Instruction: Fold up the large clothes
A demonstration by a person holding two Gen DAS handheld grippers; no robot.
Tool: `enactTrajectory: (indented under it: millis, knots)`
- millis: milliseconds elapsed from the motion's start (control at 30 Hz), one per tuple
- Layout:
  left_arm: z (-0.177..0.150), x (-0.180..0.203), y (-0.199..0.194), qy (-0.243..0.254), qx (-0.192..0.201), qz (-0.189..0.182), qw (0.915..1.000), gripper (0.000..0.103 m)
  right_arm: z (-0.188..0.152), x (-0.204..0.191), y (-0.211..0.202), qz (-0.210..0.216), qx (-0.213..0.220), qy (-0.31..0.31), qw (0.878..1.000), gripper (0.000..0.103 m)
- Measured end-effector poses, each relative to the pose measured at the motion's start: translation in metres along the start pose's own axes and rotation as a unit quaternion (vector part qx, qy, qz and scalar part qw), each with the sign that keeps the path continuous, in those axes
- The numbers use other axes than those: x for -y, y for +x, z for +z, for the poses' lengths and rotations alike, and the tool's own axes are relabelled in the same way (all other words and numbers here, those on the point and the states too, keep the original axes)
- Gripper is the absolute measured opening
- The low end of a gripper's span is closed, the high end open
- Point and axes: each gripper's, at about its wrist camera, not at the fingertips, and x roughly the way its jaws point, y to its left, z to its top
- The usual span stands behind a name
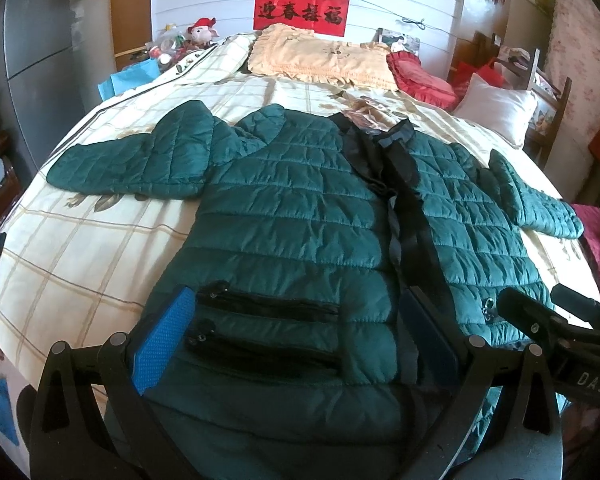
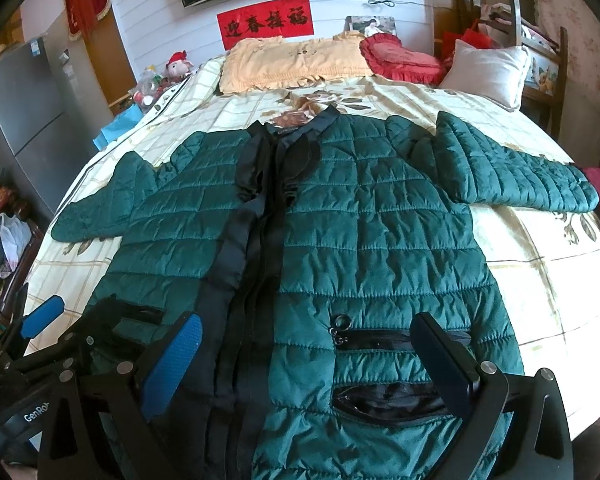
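A large dark green quilted jacket (image 1: pixel 292 216) lies flat and face up on the bed, collar far, sleeves spread out to both sides. It also fills the right wrist view (image 2: pixel 360 240). A black placket (image 2: pixel 256 240) runs down its middle. My left gripper (image 1: pixel 296 332) is open over the jacket's lower left panel with its two black zip pockets (image 1: pixel 268 312). My right gripper (image 2: pixel 306 356) is open over the lower right panel and its pockets (image 2: pixel 380 396). Each gripper shows in the other's view: the right one (image 1: pixel 556 320), the left one (image 2: pixel 76 328). Neither holds cloth.
The bed (image 1: pixel 80 248) has a cream checked floral sheet. A yellow pillow (image 1: pixel 320 60), a red cushion (image 1: pixel 420 76) and a white pillow (image 1: pixel 496 112) lie at its head. A grey fridge (image 1: pixel 40 60) stands left. A wooden chair (image 2: pixel 540 60) stands right.
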Motion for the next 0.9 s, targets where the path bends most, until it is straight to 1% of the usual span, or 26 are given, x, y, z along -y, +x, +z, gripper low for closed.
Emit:
enactTrajectory:
  millis: [133, 233, 433, 600, 733, 767, 833, 900]
  knots:
    - [0.006, -0.004, 0.000, -0.007, 0.001, 0.006, 1.0000, 0.103, 0.005, -0.004, 0.005, -0.002, 0.002, -0.007, 1.000, 0.103]
    - [0.014, -0.015, 0.003, -0.022, -0.005, 0.008, 0.9997, 0.103, 0.010, -0.009, 0.010, -0.004, 0.003, -0.018, 1.000, 0.103]
    - [0.034, -0.048, 0.005, -0.040, 0.004, 0.040, 0.9984, 0.103, 0.023, -0.015, 0.021, 0.001, 0.004, -0.025, 1.000, 0.103]
    - [0.053, -0.096, 0.021, -0.073, -0.014, 0.054, 0.9957, 0.103, 0.032, -0.021, 0.032, 0.010, -0.002, -0.028, 1.000, 0.103]
    - [0.067, -0.148, 0.037, -0.111, -0.015, 0.085, 0.9901, 0.103, 0.035, -0.026, 0.037, 0.010, -0.004, -0.036, 0.999, 0.103]
    - [0.072, -0.167, 0.043, -0.124, -0.015, 0.100, 0.9872, 0.103, 0.035, -0.027, 0.038, 0.010, -0.006, -0.035, 0.999, 0.103]
    - [0.079, -0.193, 0.052, -0.143, -0.019, 0.117, 0.9826, 0.103, 0.035, -0.027, 0.042, 0.010, -0.011, -0.035, 0.999, 0.103]
    - [0.086, -0.225, 0.061, -0.168, -0.013, 0.135, 0.9763, 0.103, 0.035, -0.026, 0.046, 0.010, -0.017, -0.033, 0.999, 0.103]
